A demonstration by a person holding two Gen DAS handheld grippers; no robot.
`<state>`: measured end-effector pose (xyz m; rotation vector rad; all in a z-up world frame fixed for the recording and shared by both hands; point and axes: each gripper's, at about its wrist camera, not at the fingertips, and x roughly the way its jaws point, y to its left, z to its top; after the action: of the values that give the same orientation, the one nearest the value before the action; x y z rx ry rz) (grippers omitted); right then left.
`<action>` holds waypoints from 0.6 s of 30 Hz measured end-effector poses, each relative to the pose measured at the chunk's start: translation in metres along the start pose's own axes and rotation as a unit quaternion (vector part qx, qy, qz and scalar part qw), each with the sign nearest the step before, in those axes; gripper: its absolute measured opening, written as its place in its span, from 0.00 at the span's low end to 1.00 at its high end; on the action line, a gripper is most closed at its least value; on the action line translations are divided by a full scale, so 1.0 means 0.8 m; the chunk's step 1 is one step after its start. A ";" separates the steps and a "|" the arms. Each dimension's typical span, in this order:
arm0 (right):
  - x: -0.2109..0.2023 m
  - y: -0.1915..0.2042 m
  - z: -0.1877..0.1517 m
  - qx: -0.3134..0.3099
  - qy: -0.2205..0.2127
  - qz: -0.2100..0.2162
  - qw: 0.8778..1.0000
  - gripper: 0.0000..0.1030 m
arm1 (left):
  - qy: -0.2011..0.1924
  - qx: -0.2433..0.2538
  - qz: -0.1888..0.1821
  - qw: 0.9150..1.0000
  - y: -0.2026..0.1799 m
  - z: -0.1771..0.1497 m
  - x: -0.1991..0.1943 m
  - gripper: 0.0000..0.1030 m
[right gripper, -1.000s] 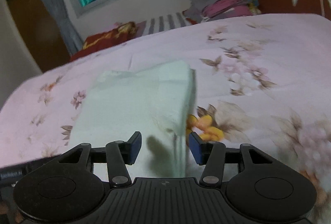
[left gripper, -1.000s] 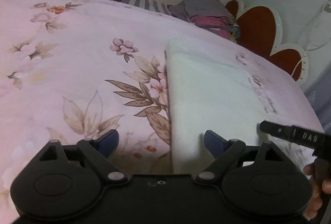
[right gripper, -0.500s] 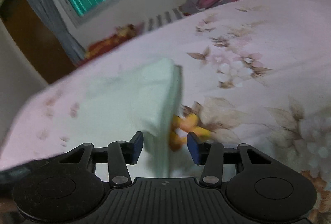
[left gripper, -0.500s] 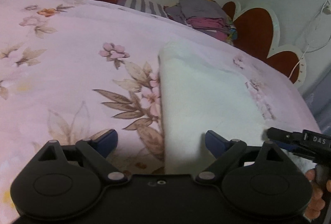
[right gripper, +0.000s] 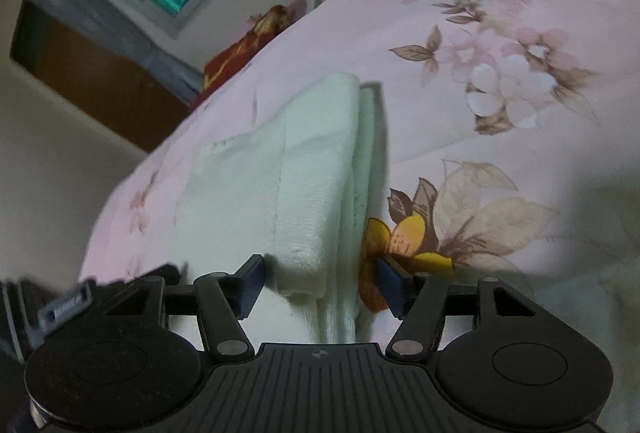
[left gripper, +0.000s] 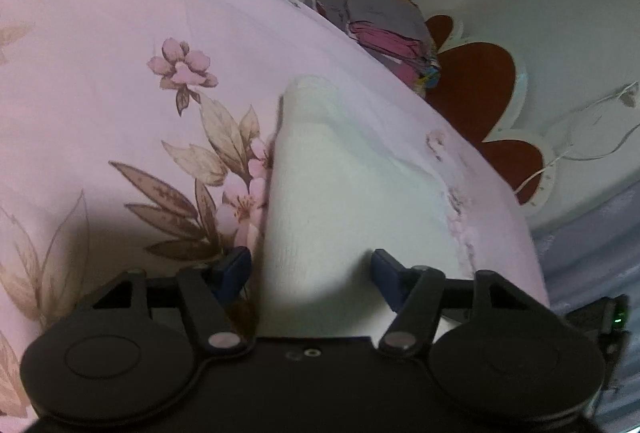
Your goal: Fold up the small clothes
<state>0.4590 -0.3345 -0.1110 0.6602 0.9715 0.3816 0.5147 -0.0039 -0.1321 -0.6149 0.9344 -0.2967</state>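
Note:
A pale green-white folded cloth (left gripper: 336, 193) lies on the pink floral bedsheet (left gripper: 100, 73). My left gripper (left gripper: 310, 275) is open, its blue pads straddling the cloth's near left edge, low over the bed. In the right wrist view the same cloth (right gripper: 288, 177) shows stacked layers along its right edge. My right gripper (right gripper: 320, 281) is open, with the cloth's near right corner between its blue pads; I cannot tell whether they touch it.
A pile of folded grey and pink clothes (left gripper: 384, 21) sits at the far side of the bed by a red-and-white headboard (left gripper: 480, 85). A red patterned pillow (right gripper: 248, 45) lies near the window wall. The bed's edge drops off at the right (left gripper: 536, 253).
Both grippers have tilted and moved closer to the cloth's near edge. The cloth's right side, lifted earlier, now lies lower, with its layers stacked between the right pads.

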 end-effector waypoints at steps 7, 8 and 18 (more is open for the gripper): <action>0.012 0.017 0.002 -0.034 0.021 -0.008 0.999 0.44 | 0.017 0.062 0.044 0.997 -0.037 -0.001 0.016 0.52; 0.014 0.017 0.002 -0.034 0.021 -0.009 0.999 0.41 | 0.013 0.078 0.053 0.995 -0.044 -0.002 0.017 0.46; -0.006 0.049 -0.016 -0.058 -0.024 -0.020 0.998 0.28 | -0.011 0.224 0.111 0.968 -0.105 -0.020 0.004 0.27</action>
<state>0.4450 -0.3034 -0.0873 0.5416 0.9076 0.3819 0.5054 -0.0774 -0.0899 -0.0966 0.8682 -0.2878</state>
